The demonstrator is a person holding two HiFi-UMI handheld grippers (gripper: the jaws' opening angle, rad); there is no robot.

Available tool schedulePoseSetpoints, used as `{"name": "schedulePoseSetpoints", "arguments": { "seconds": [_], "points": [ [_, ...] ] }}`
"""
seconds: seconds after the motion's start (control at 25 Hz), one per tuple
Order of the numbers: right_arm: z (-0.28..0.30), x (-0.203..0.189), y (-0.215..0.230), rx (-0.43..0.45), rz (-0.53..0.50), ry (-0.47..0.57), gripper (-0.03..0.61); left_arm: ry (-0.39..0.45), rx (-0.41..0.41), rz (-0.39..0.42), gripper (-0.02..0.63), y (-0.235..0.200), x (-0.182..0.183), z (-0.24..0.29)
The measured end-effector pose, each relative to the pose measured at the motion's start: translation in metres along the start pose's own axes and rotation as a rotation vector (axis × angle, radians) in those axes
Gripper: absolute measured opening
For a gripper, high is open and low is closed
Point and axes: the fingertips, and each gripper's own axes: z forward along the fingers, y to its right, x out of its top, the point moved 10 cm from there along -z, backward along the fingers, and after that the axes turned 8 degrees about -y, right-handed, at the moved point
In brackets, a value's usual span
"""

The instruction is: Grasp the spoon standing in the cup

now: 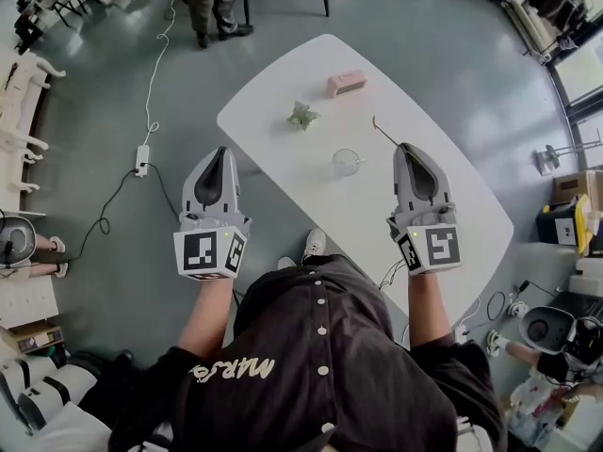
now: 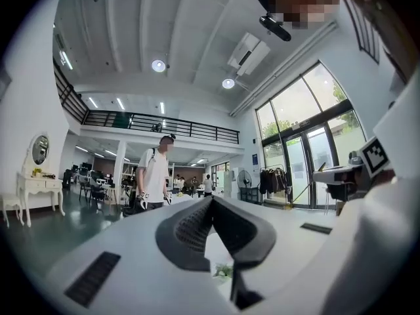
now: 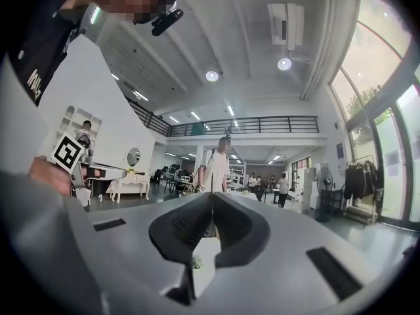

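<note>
A clear glass cup (image 1: 346,162) stands on the white table (image 1: 283,83), with nothing in it that I can make out. My right gripper (image 1: 406,146) hovers just right of the cup and is shut on a thin spoon (image 1: 384,131), which sticks out from its tip toward the far left, clear of the cup. In the right gripper view the spoon (image 3: 211,181) shows as a thin line rising from the closed jaws of my right gripper (image 3: 211,197). My left gripper (image 1: 220,149) hangs over the floor off the table's left edge, shut and empty, as the left gripper (image 2: 211,199) also shows in its own view.
A pink box (image 1: 347,83) and a small green plant-like item (image 1: 302,116) sit on the far part of the table. A person (image 1: 215,3) stands beyond the table. A power strip (image 1: 141,160) with cables lies on the floor to the left.
</note>
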Motion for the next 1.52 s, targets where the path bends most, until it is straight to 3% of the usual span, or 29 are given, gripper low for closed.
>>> {"name": "schedulePoseSetpoints", "arguments": {
  "seconds": [0.44, 1.52],
  "points": [
    [-0.018, 0.002, 0.018, -0.089, 0.029, 0.031, 0.009, 0.017, 0.058, 0.051, 0.011, -0.013, 0.007, -0.009],
    [-0.003, -0.005, 0.016, -0.066, 0.03, 0.006, 0.009, -0.004, 0.044, 0.068, 0.011, -0.008, 0.004, -0.002]
  ]
}}
